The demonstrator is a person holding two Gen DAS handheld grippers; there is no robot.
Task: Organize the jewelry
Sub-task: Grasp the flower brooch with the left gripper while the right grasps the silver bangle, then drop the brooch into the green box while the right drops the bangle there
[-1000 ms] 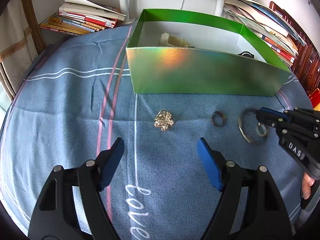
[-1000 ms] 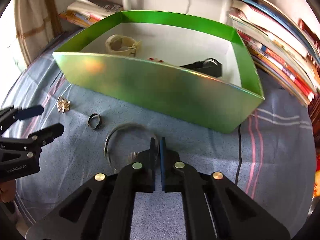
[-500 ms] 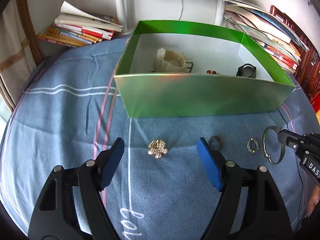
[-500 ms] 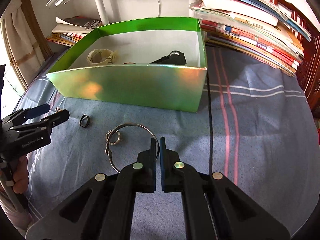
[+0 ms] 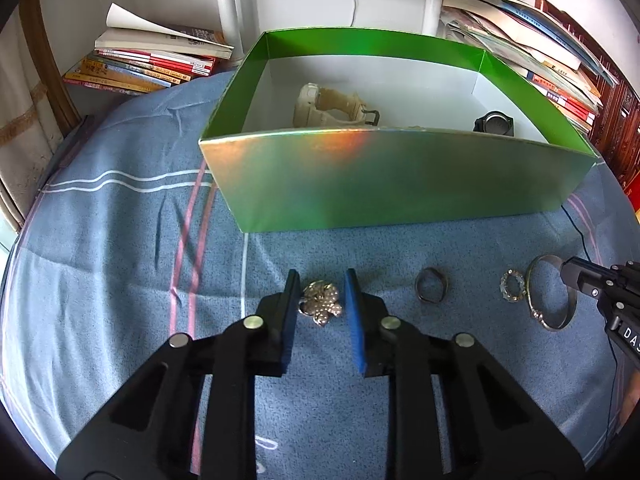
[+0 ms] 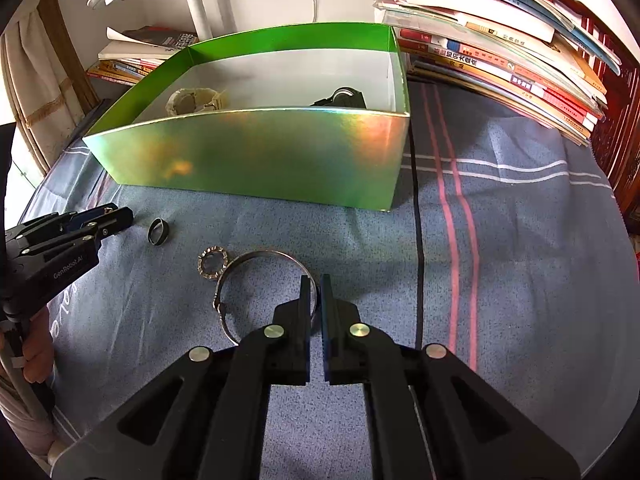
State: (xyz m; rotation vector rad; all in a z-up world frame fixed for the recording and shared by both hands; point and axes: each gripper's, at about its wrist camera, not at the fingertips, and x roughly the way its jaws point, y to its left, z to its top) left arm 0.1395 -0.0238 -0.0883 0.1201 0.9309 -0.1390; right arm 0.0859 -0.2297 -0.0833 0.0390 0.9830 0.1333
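Observation:
A green box (image 5: 400, 184) stands on the blue cloth; it shows in the right wrist view too (image 6: 256, 152). A sparkly flower brooch (image 5: 320, 303) lies between the blue pads of my left gripper (image 5: 320, 300), whose jaws have narrowed around it. My right gripper (image 6: 316, 294) is shut on a thin silver bangle (image 6: 256, 258), also seen in the left wrist view (image 5: 550, 324). A small beaded ring (image 6: 211, 266) lies beside the bangle. A dark ring (image 6: 157, 231) lies on the cloth further left (image 5: 430, 290).
Inside the box lie a cream watch (image 5: 328, 106) and a black watch (image 5: 494, 123). Stacks of books (image 5: 152, 64) sit behind the box on the left, and more books (image 6: 500, 52) on the right. A white post (image 5: 228, 4) stands behind.
My left gripper has moved forward over the brooch and its jaws have closed in from wide open. My right gripper stays shut on the bangle, now low by the beaded ring.

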